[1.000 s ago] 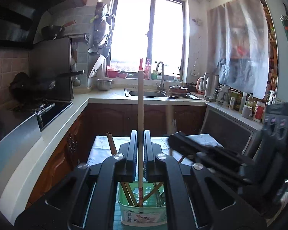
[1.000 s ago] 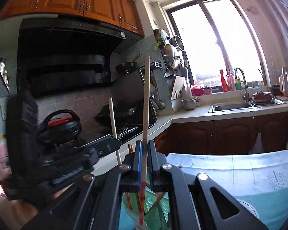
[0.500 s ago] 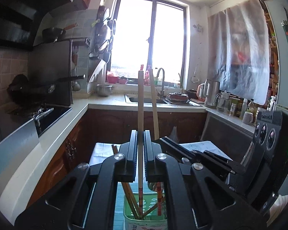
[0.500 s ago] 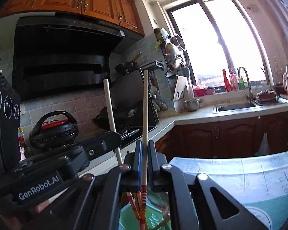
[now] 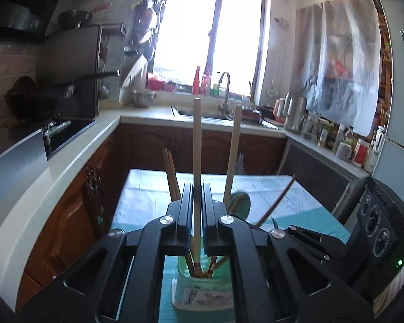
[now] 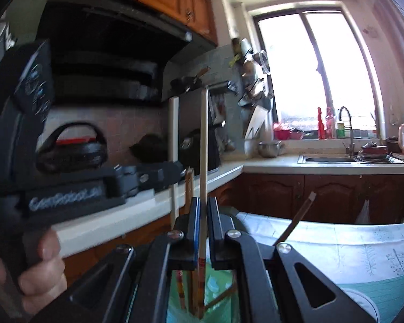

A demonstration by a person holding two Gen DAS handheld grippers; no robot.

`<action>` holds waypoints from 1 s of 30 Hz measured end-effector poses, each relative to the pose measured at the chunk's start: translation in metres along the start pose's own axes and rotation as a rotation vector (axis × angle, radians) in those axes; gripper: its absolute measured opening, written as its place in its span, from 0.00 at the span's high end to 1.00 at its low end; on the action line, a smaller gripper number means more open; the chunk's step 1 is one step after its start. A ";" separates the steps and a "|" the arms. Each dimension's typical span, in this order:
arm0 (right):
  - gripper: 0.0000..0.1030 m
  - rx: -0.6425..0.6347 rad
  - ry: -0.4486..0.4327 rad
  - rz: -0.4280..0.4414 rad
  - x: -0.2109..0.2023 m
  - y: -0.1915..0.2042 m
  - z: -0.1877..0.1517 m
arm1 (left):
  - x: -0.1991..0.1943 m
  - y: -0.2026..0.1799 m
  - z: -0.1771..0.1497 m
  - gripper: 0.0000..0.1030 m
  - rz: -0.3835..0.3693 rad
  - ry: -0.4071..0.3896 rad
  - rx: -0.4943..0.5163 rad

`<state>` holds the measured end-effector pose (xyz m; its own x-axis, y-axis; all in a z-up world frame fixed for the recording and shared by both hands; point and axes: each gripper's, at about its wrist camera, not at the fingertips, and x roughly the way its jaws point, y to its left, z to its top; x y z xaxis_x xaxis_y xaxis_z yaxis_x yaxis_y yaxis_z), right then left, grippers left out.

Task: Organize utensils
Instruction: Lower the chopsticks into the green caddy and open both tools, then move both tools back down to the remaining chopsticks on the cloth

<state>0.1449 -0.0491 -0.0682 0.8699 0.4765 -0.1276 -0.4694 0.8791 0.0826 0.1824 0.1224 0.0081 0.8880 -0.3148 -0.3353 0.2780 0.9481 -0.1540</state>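
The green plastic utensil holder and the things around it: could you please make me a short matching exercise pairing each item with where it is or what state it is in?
Items:
1. left gripper
2. green plastic utensil holder
3. dark brown chopstick
4. steel tap

States:
A. leans out to the right
B. by the window
C. shut on a pale wooden chopstick
D. stands on the table, under the grippers

Pairs: 1-C, 2-D, 3-A, 4-B

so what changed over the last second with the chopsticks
Both hand-held grippers, left and right, sank, lowering their pale chopsticks deeper into the green holder. Both grips stayed shut; nothing was released.
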 end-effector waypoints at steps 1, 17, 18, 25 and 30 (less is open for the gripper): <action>0.95 -0.002 0.016 0.005 0.000 0.001 -0.003 | 0.002 0.000 -0.003 0.97 -0.003 0.014 0.000; 0.73 0.068 0.193 0.034 -0.015 -0.013 -0.013 | 0.011 -0.008 -0.058 0.87 -0.014 0.247 -0.031; 0.73 0.080 0.201 0.035 -0.017 -0.014 -0.013 | 0.005 -0.011 -0.061 0.83 -0.004 0.235 -0.020; 0.72 0.162 0.331 -0.014 -0.042 -0.032 -0.028 | -0.022 -0.034 -0.084 0.70 -0.065 0.287 -0.054; 0.72 0.226 0.428 -0.028 -0.064 -0.050 -0.042 | -0.028 -0.058 -0.105 0.70 -0.095 0.321 -0.038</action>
<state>0.1063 -0.1236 -0.1053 0.7191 0.4566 -0.5239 -0.3611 0.8896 0.2797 0.1033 0.0716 -0.0709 0.6962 -0.4053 -0.5924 0.3352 0.9134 -0.2310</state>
